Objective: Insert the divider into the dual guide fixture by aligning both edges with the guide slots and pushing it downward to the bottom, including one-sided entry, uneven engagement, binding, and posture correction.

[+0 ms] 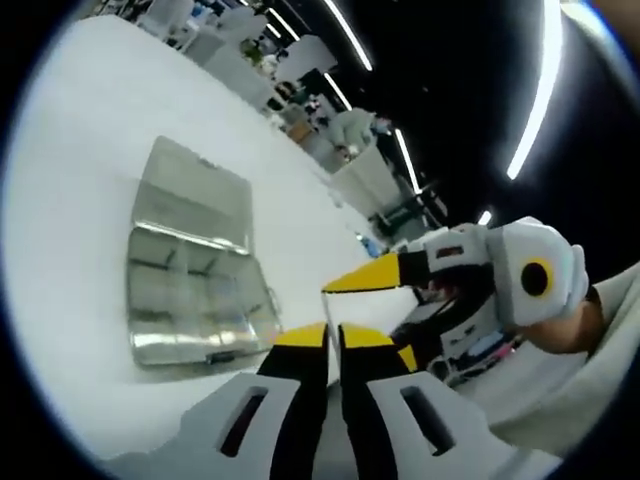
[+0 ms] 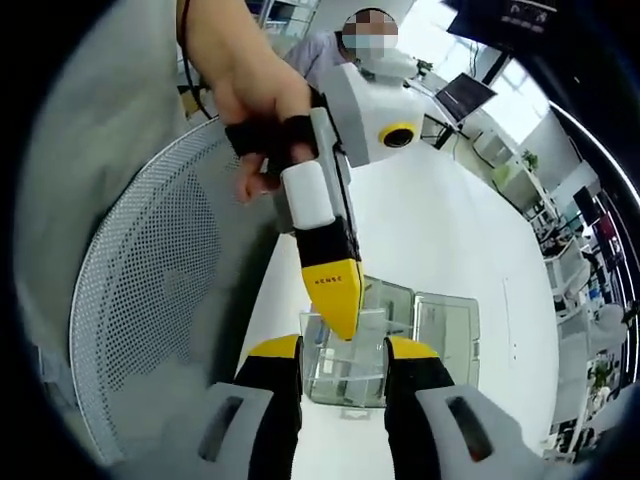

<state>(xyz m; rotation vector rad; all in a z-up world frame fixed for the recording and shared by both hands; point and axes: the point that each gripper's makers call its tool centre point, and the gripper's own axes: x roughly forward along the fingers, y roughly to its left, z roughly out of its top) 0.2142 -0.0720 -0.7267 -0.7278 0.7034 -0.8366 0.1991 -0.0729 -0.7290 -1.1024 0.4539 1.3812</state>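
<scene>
Left tongs (image 1: 333, 338) nearly closed, nothing between the tips. Right tongs (image 2: 343, 350) spread wide, holding nothing. Clear compartment box (image 1: 190, 280) with its lid open lies on the white desk (image 1: 80, 150), apart from both. Divider not discernible.

Perforated chair back (image 2: 150, 260), ceiling lights (image 1: 545, 90).

Glossy clear plastic box (image 1: 190, 275), matt white table (image 1: 80, 150)

Both views look down from above — near — sharing the clear plastic compartment box (image 1: 195, 270) (image 2: 400, 340) on the white table (image 1: 80, 180) (image 2: 440, 230).
</scene>
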